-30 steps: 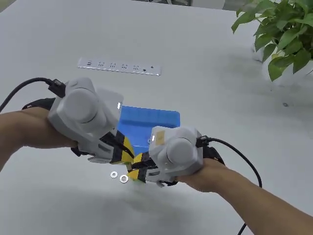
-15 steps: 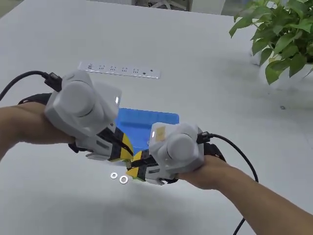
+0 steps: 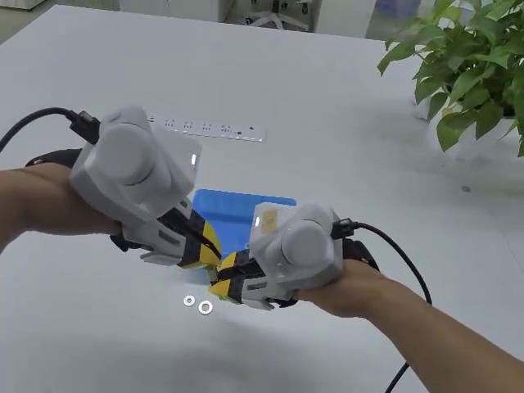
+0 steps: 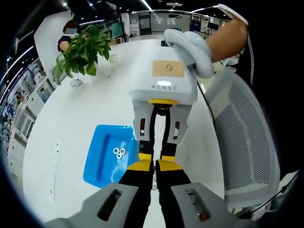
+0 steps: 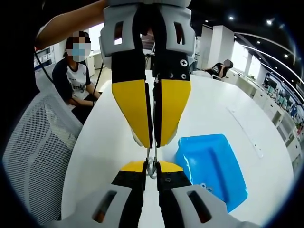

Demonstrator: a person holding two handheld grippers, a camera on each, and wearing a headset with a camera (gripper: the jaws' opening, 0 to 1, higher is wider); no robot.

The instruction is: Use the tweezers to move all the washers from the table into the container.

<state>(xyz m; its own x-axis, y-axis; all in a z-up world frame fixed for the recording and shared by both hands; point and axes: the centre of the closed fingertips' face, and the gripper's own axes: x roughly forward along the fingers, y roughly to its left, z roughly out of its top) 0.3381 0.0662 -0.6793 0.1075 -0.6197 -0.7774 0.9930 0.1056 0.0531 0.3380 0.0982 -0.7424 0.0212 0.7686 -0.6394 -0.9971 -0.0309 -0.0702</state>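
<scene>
**An open-plan office, by the look of it**

A wide white table (image 3: pixel 344 123) carries a power strip (image 3: pixel 209 128), with a potted plant (image 3: pixel 467 65) at the head view's upper right. A mesh chair (image 4: pixel 242 133) stands right of centre in the left gripper view, under ceiling lights (image 4: pixel 147 5). A seated person (image 5: pixel 76 78) is at the right gripper view's upper left; the far right may show rows of desks (image 5: pixel 280 95), too small to be sure.

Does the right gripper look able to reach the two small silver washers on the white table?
Probably yes: the washers lie uncovered just beside the right gripper, though the left gripper also pinches its metal tweezers.
</scene>
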